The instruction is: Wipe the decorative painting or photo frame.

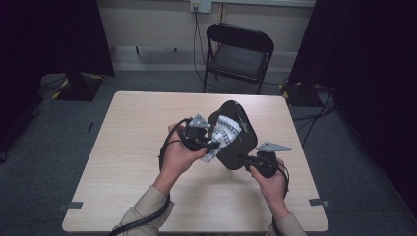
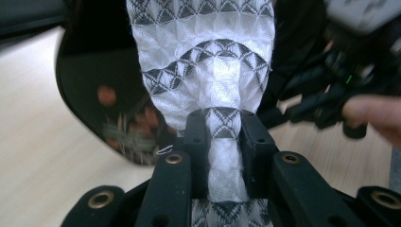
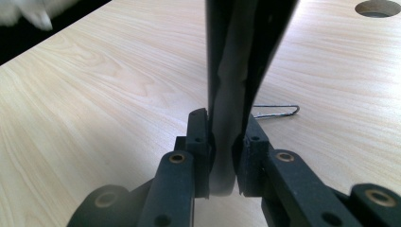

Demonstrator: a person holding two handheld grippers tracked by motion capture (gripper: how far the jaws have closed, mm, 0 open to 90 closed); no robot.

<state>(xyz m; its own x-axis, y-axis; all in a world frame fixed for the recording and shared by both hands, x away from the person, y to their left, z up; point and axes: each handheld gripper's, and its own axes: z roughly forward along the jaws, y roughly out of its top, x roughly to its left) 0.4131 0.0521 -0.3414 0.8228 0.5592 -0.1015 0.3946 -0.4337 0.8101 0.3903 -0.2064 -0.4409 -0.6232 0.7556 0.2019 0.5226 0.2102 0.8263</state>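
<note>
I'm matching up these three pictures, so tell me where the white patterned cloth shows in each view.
High view: the white patterned cloth lies mid-table against the black tray, pinched by the left gripper.
Left gripper view: it fills the centre, running up from between the jaws.
Right gripper view: a blurred white scrap at the top left corner.
Shared landmark: the black tray.

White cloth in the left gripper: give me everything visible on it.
The cloth is white, with a puckered weave and curved bands of dark triangle pattern. It looks soft and thin. The left gripper is shut on a bunched fold of it, so it narrows at the jaws and fans out beyond. It is held off the table, draped against a black tray that the right gripper clamps by its edge.
</note>
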